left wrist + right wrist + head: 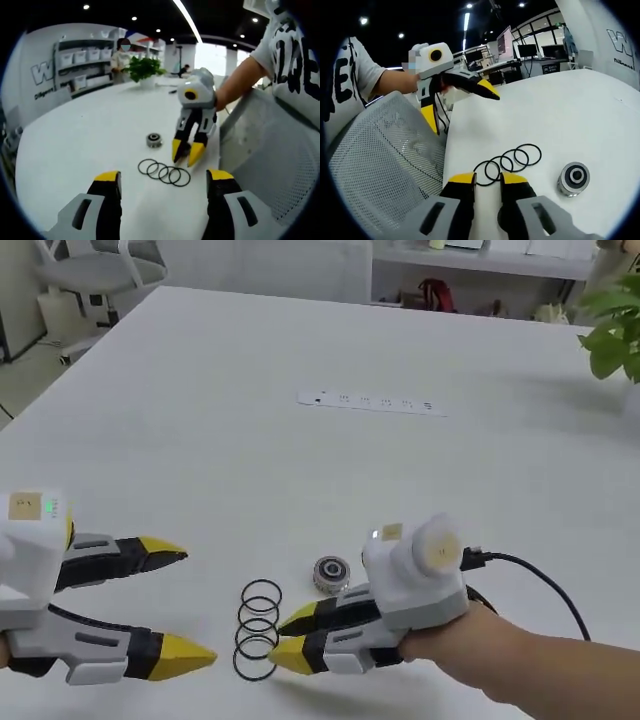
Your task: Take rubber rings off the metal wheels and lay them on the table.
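white table (200,440) | four black rings (257,629) in overlapping row | metal wheel (331,573) beside | power strip (372,401) farther back

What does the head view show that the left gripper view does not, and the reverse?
Head view alone: a white power strip and an office chair. Left gripper view alone: wall shelves with bins and ceiling lights. Shared: four rubber rings in a row, the metal wheel, the plant and the right hand-held gripper.

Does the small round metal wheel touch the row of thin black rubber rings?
No, the metal wheel lies apart from the black rubber rings, with bare white table between them.
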Tool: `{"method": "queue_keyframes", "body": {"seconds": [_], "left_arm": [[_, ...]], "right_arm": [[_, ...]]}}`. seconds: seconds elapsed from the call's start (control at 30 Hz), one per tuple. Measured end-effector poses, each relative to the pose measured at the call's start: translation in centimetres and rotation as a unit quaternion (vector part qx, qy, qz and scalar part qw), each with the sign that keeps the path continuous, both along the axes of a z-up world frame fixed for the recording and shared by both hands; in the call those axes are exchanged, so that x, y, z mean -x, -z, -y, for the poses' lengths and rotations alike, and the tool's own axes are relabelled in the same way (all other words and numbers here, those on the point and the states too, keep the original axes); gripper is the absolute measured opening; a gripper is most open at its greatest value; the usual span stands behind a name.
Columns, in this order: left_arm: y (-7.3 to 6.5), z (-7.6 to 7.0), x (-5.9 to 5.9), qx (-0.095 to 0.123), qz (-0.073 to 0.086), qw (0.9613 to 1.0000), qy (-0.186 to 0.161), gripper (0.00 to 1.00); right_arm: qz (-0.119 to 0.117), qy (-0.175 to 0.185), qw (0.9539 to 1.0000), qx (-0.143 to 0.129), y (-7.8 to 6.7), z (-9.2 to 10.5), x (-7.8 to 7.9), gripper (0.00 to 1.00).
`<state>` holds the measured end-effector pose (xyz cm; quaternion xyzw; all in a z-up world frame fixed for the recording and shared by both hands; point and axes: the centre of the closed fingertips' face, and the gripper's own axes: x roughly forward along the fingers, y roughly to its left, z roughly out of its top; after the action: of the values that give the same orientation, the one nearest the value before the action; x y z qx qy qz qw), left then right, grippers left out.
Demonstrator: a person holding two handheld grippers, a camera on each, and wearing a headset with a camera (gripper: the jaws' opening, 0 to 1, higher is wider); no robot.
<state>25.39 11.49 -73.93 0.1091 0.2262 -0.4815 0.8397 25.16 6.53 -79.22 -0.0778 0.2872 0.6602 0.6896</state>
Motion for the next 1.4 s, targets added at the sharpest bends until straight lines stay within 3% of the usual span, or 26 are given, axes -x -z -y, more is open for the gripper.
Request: {"method": "queue_keyframes", "body": {"seconds": [0.47, 0.6, 0.73, 1.13, 1.4], "left_arm": [[-0.8, 0.3, 0.0, 0.008, 0.006, 0.9999, -0.001, 0.71], [-1.0, 0.3, -0.1, 0.006, 0.009, 0.9999, 0.0, 0.72], [-1.2, 0.4, -0.1, 0.006, 0.012, 0.9999, 0.001, 0.72], [-1.9, 0.5, -0.2, 0.007, 0.021, 0.9998, 0.0, 0.73], [-2.2, 0.5, -0.3, 0.007, 0.025, 0.9997, -0.002, 0.75]], "right_arm": [[0.038, 0.03, 0.9985, -0.027, -2.9, 1.2, -1.6, 0.31], [0.065, 0.036, 0.9968, -0.03, -3.7, 1.8, -2.2, 0.36], [0.073, 0.05, 0.9955, -0.036, -4.2, 2.5, -2.7, 0.42], [0.113, 0.093, 0.988, -0.049, -6.0, 5.7, -4.1, 0.6], [0.13, 0.12, 0.9831, -0.044, -6.3, 8.5, -4.8, 0.67]]}}
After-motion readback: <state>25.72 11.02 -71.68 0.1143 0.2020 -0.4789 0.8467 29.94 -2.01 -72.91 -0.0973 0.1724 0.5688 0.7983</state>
